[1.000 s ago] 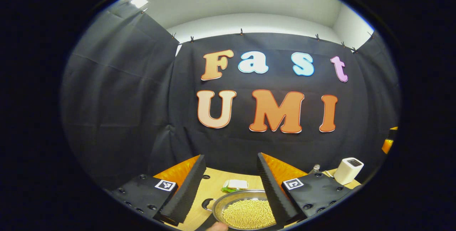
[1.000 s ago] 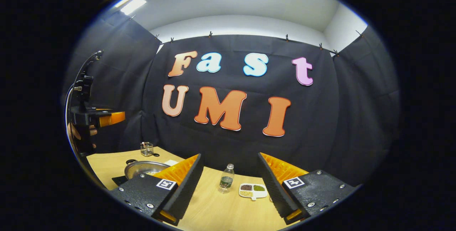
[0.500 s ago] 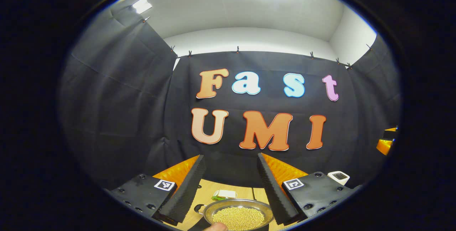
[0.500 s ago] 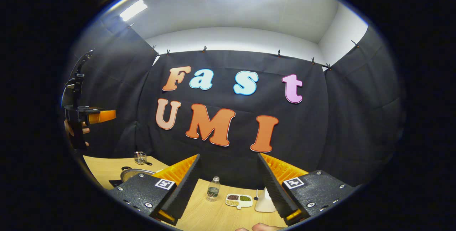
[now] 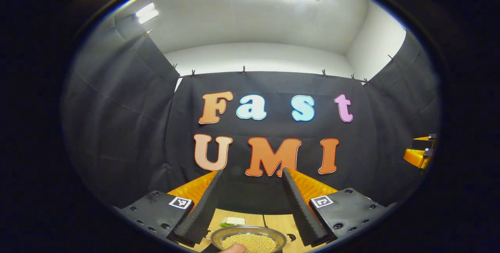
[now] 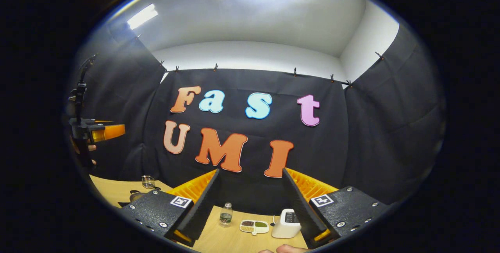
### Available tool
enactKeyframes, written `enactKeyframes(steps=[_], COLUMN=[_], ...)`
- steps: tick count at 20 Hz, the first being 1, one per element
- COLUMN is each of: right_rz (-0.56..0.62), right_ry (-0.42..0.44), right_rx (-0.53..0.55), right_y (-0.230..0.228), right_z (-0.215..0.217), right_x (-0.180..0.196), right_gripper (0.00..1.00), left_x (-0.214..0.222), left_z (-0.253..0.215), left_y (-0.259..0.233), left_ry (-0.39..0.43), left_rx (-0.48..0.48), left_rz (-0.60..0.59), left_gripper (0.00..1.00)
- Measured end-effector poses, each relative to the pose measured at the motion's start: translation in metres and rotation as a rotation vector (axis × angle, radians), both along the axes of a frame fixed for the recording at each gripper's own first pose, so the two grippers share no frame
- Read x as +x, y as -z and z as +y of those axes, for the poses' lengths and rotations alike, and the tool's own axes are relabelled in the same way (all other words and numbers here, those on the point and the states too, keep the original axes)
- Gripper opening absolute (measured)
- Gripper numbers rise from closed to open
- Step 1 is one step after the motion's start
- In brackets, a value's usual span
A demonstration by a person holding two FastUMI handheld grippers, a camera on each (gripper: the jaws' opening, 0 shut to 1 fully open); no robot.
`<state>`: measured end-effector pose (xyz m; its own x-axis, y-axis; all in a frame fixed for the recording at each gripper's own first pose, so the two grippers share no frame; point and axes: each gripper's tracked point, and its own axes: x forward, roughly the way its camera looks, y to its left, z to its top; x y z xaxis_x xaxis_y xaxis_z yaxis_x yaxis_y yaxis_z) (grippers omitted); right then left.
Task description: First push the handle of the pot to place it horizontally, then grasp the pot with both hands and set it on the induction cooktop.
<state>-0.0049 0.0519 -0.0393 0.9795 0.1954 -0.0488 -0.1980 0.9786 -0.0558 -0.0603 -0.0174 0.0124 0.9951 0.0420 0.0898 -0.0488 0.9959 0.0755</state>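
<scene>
A steel pot full of pale round beans sits on the wooden table at the bottom of the left gripper view, low between my fingers. My left gripper is open above it, holding nothing and aimed at the wall. A fingertip shows at the pot's near rim. In the right gripper view my right gripper is open and holds nothing. A sliver of the pot peeks out past its left finger. The left gripper, in a hand, hangs at far left.
A white and green packet lies behind the pot. On the table in the right gripper view stand a small bottle, a divided dish of beans, a white box-shaped device and a glass. A hand's edge shows at the bottom.
Both views have tilted upward, so the table and pot have sunk toward the bottom edge. The white device has come into the right gripper view. Both grippers stay open.
</scene>
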Motion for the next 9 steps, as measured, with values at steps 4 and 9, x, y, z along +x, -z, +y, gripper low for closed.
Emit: enactKeyframes(steps=[4, 9], right_rz=[0.007, -0.02], right_ry=[0.006, -0.005], right_rx=[0.002, -0.012], right_y=[0.0, -0.01], right_z=[-0.004, -0.003], right_x=[-0.001, -0.004], right_gripper=[0.97, 0.97], left_x=[0.003, 0.008], left_z=[-0.004, -0.005], left_y=[0.006, 0.007], left_ry=[0.011, 0.02], left_rx=[0.001, -0.005], left_rz=[0.006, 0.005], left_gripper=[0.97, 0.97])
